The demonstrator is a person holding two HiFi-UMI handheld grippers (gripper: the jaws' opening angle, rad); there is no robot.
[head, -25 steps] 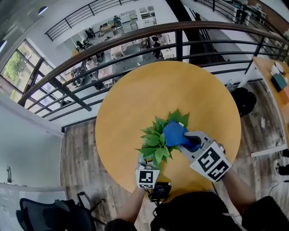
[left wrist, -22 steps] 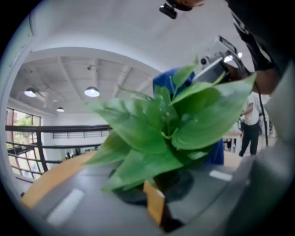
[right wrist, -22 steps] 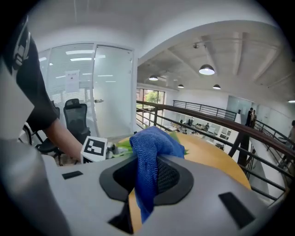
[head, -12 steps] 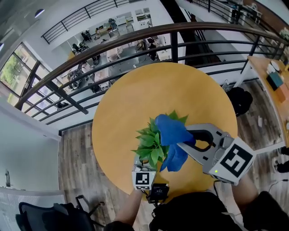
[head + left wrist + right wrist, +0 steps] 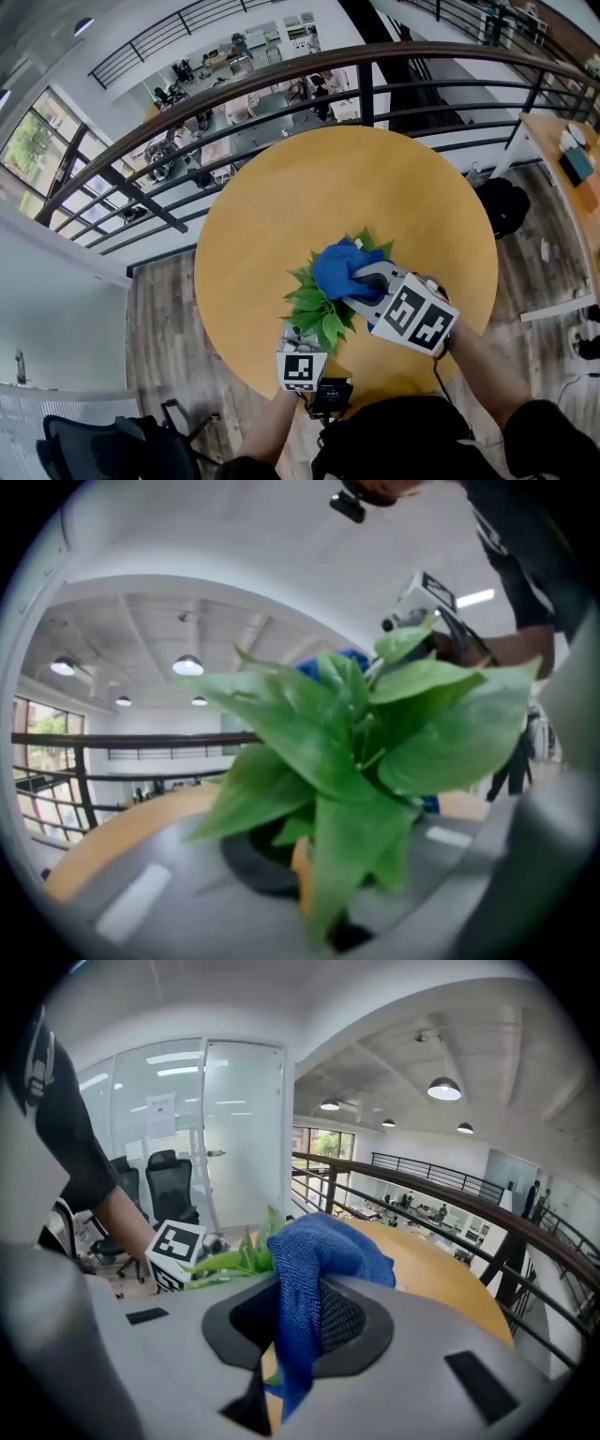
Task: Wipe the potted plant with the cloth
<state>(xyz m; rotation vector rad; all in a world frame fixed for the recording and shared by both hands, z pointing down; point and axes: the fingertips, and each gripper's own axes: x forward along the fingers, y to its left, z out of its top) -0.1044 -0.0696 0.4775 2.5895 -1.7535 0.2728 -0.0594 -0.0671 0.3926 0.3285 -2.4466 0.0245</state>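
Head view looks steeply down on desk, plant at 6 o'clock. Left gripper view sits level, very close under plant leaves, facing railing. Right gripper view looks over cloth at same plant, desk, railing.

Plant base hid under leaves, some leaves under cloth, near leaves blurred

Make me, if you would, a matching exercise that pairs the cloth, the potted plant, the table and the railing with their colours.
Things:
1. cloth
2. potted plant
3. table
4. railing

Colours:
A. green
B. dark, nearly black
C. blue
D. yellow-orange

Pairs: 1-C, 2-A, 3-D, 4-B
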